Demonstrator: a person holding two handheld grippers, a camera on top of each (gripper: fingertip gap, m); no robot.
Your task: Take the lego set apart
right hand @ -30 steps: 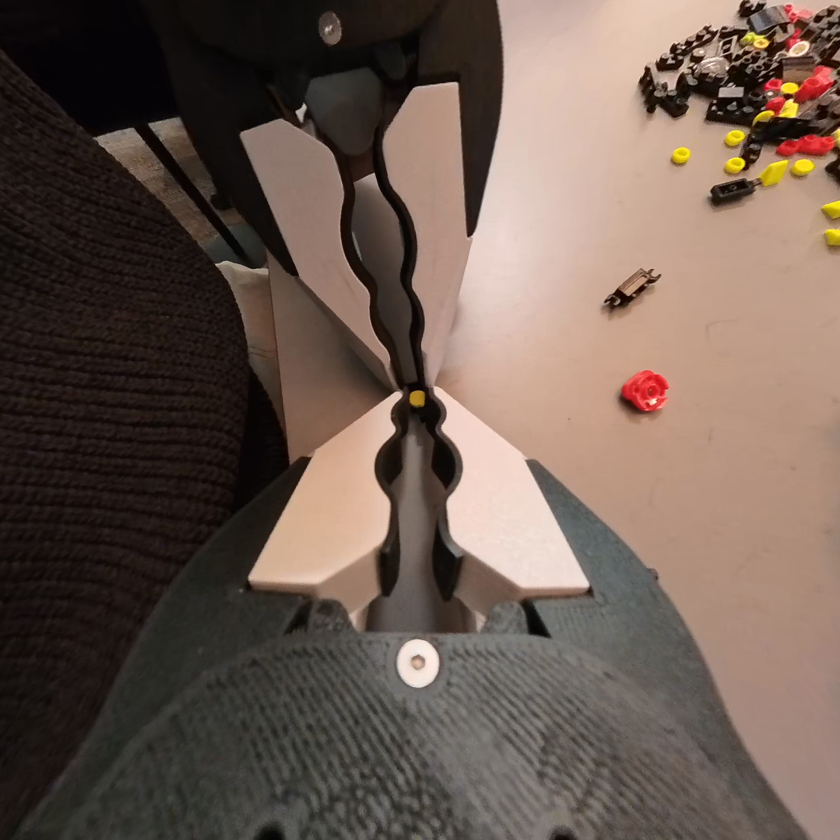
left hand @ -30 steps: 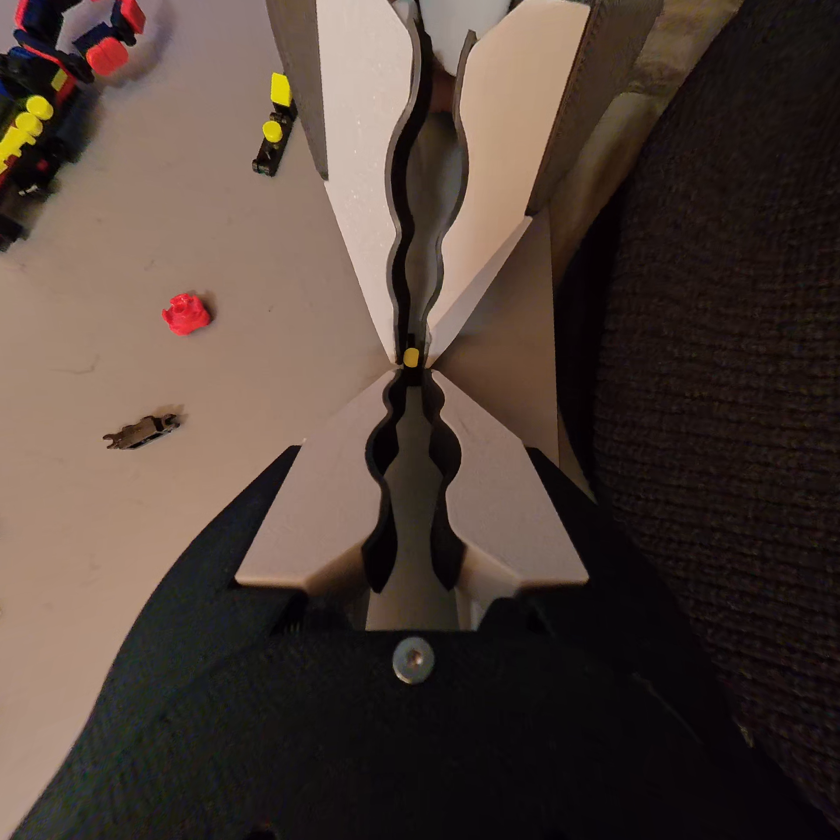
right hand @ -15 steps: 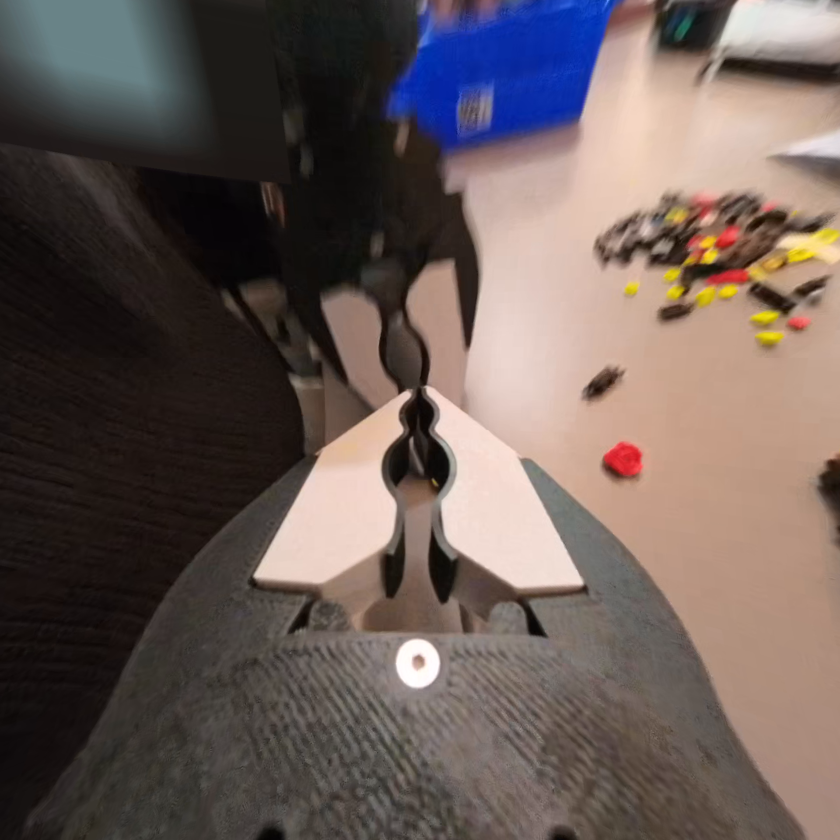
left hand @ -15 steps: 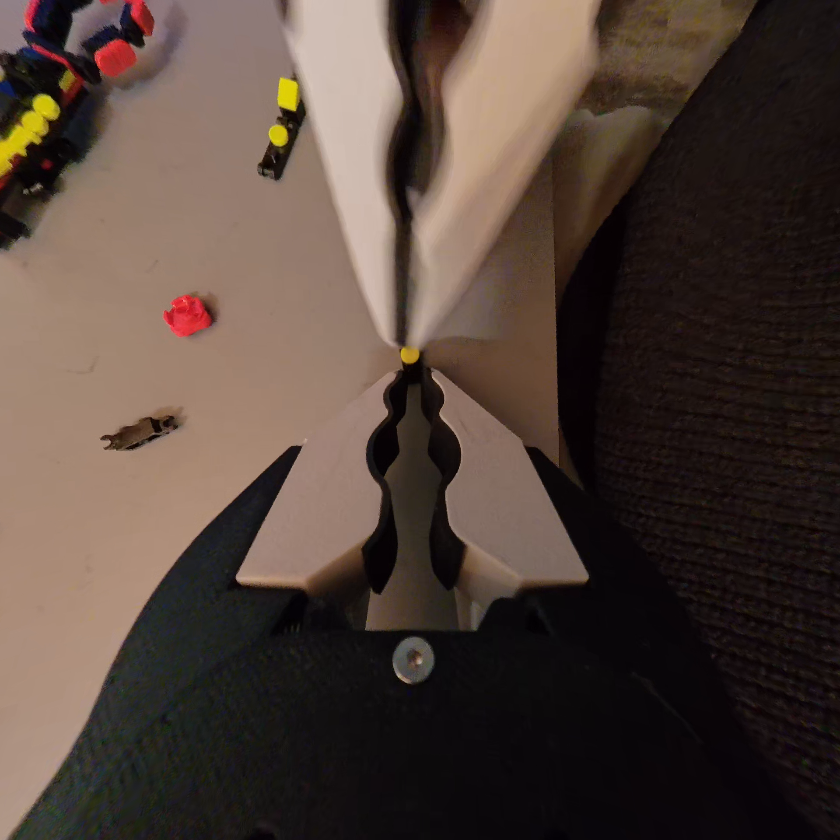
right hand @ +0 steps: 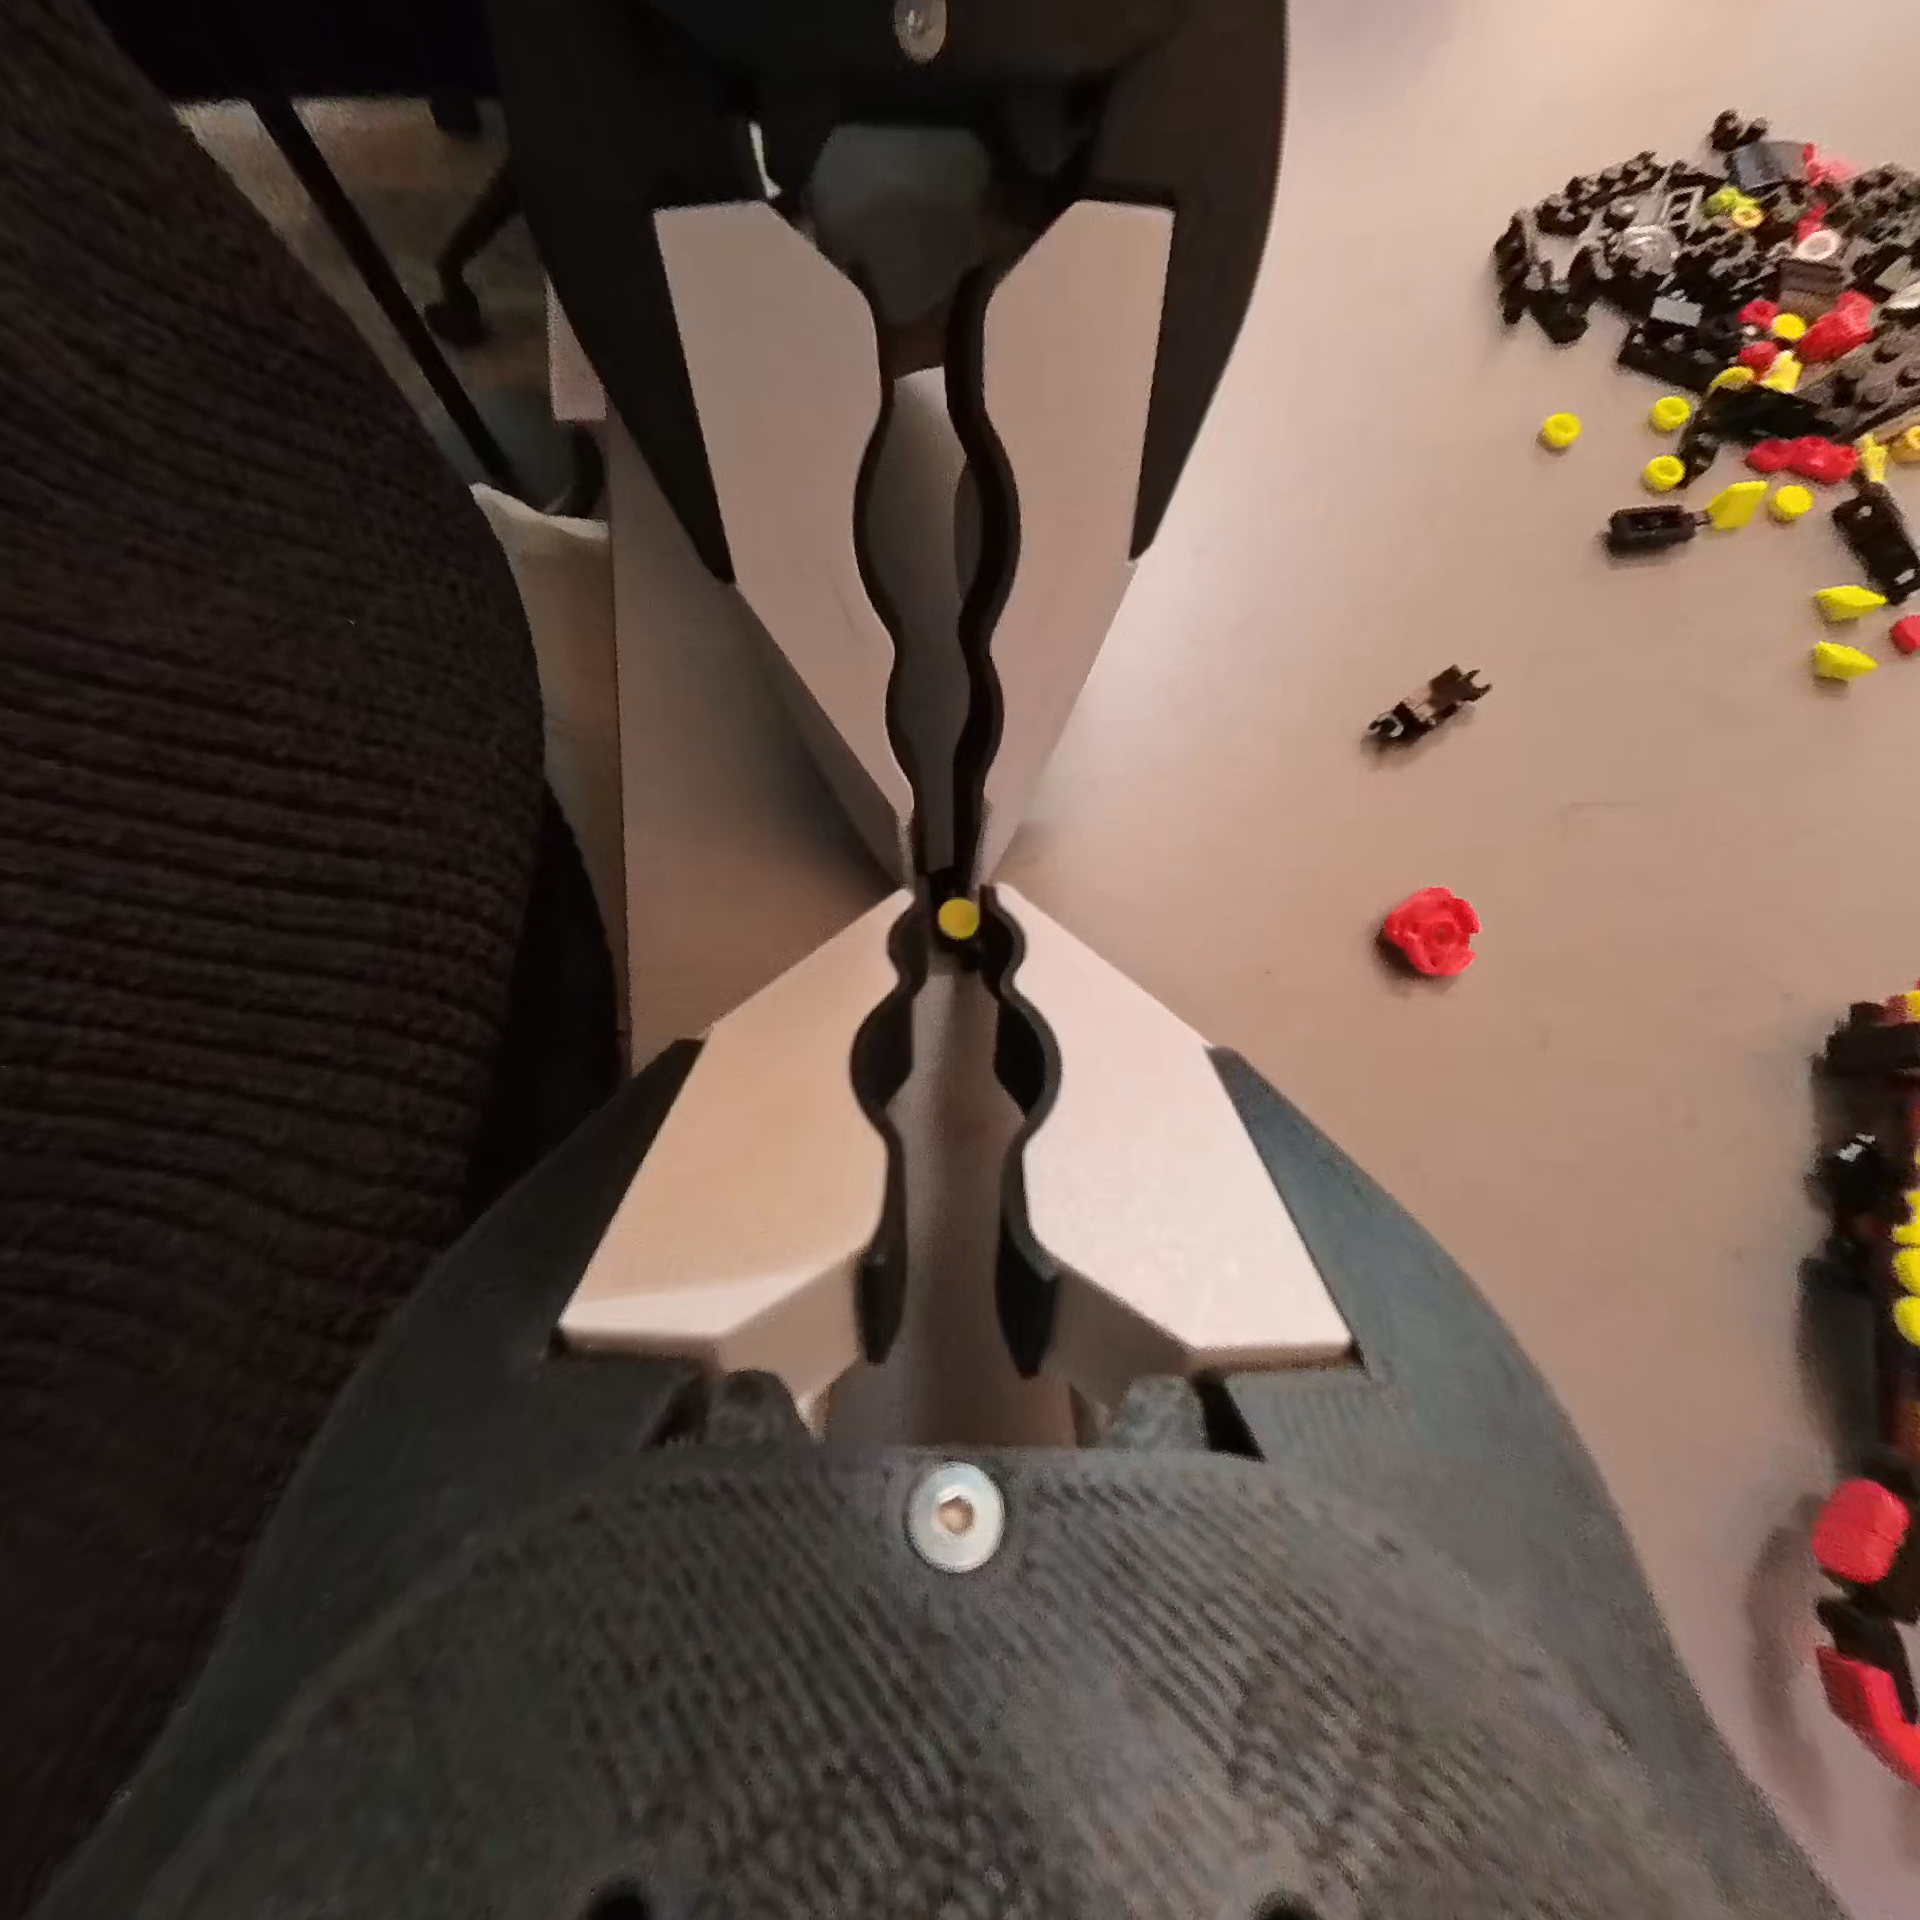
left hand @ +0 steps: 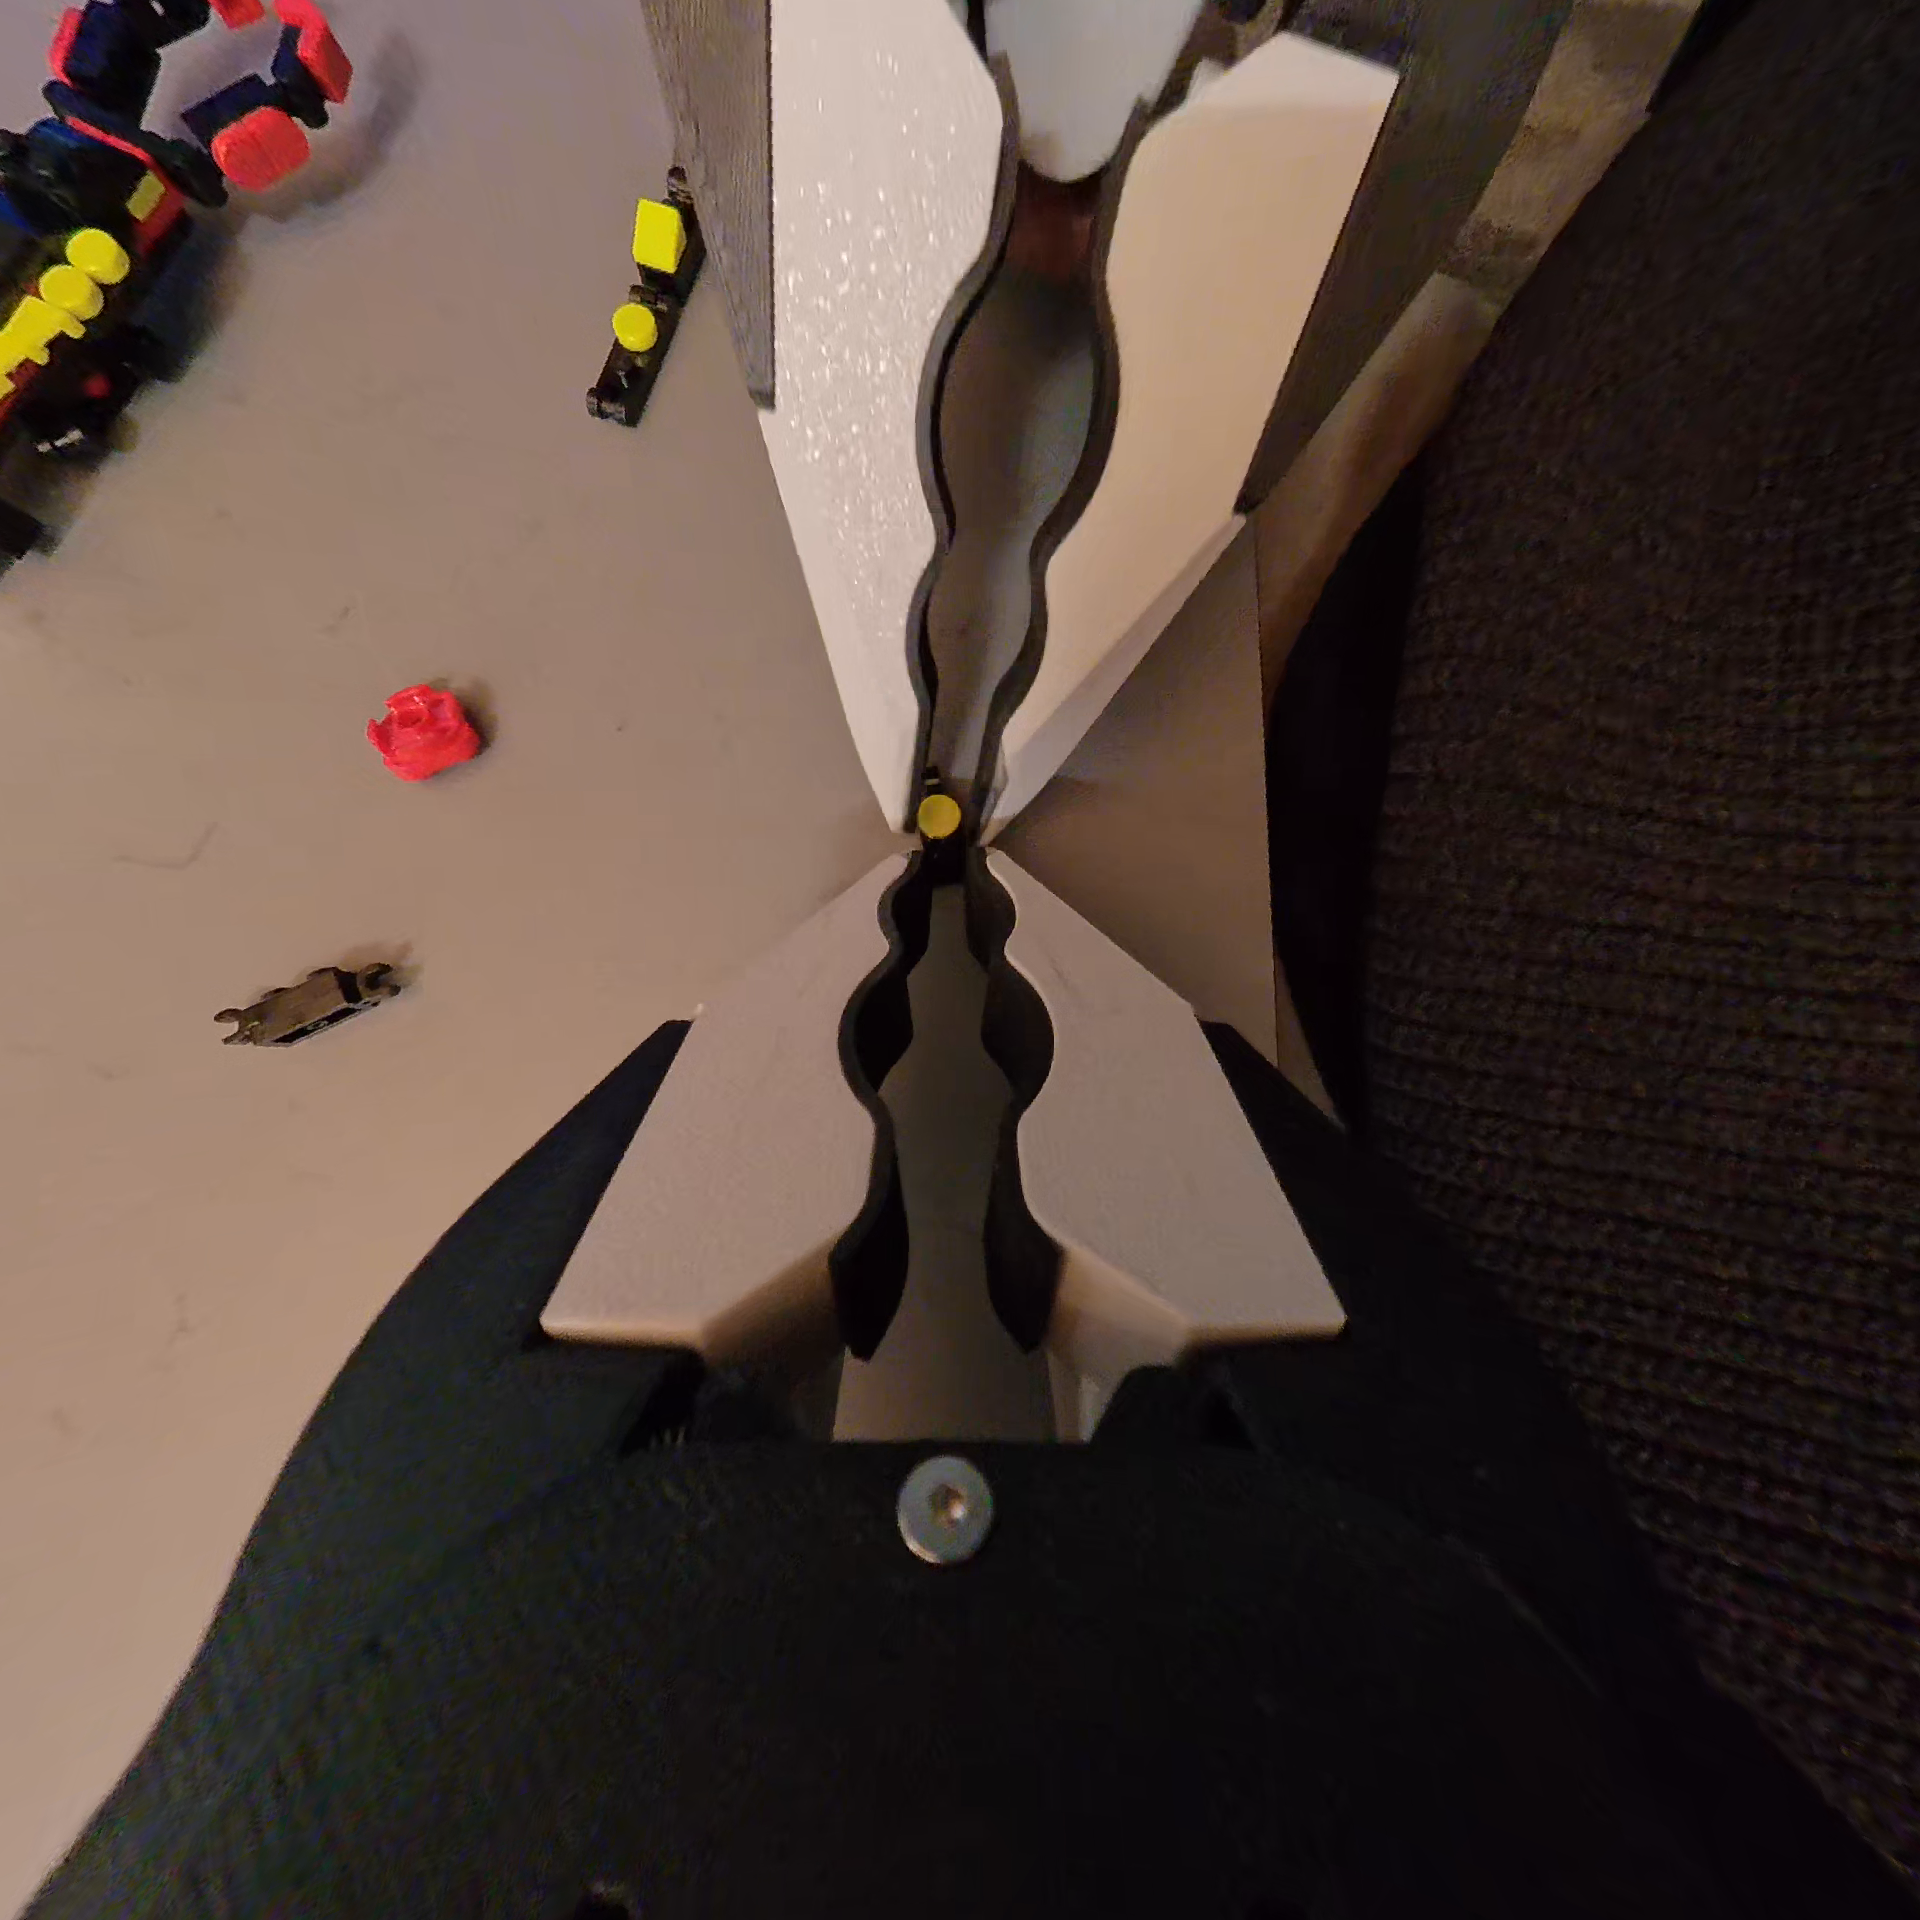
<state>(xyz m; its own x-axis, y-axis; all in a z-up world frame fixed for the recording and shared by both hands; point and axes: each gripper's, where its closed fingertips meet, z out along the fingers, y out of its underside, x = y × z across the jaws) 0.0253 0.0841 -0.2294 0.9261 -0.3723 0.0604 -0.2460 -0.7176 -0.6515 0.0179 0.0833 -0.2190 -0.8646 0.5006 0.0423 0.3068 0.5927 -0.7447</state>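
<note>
I had the left gripper and right gripper pinched tip-to-tip on the tiny yellow-studded piece, judging it light, stiff and slippery.

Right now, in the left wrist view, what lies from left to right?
Lego model → small dark clip piece → red piece → black bar with yellow studs → the two tongs' tips meeting → dark knitted fabric.

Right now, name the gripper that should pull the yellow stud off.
Right. The right gripper is closed around the yellow stud, while the left gripper pinches the black piece attached to it. So the left can likely anchor while the right pulls away.
</note>
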